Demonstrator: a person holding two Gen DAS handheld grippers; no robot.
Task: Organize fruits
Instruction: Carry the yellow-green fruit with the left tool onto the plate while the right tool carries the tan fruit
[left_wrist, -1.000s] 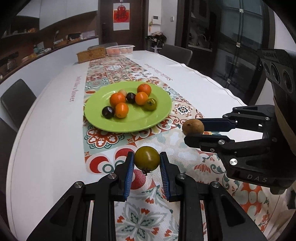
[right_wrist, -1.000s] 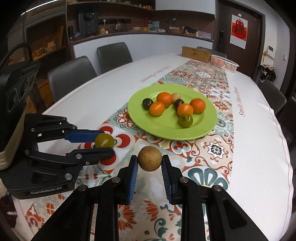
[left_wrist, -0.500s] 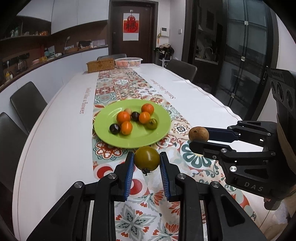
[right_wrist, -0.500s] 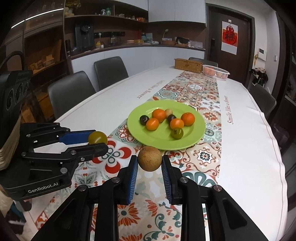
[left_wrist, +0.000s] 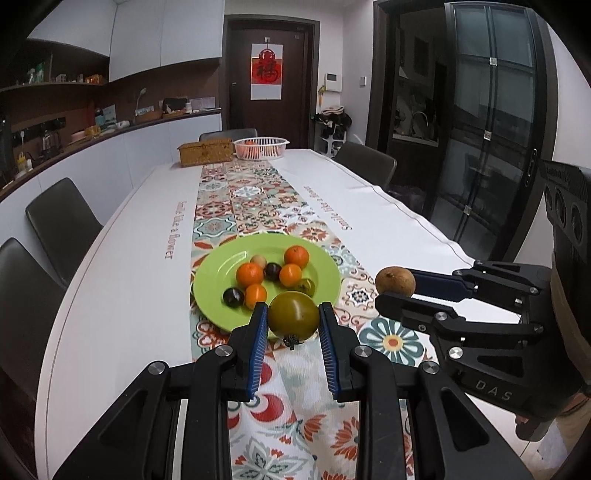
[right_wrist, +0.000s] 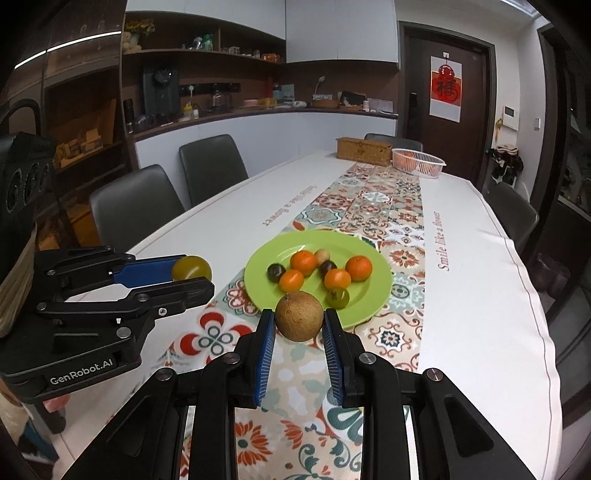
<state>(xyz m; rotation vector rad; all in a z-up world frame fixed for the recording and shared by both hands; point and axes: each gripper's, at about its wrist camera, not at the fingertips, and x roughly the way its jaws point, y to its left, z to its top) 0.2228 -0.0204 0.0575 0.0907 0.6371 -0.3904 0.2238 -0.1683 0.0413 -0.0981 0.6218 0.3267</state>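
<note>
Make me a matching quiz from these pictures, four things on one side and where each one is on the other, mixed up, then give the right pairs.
Things:
1. green tomato
2. brown fruit
3. oranges
4. white basket

Places:
A. on the green plate
B. at the far end of the table
C. held in the left gripper
D. held in the right gripper

Pairs: 1-C, 2-D, 3-A, 4-B

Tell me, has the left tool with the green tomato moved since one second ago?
Yes. The left tool holding the green tomato has risen and tilted up: the green plate sits lower in its view.
</note>
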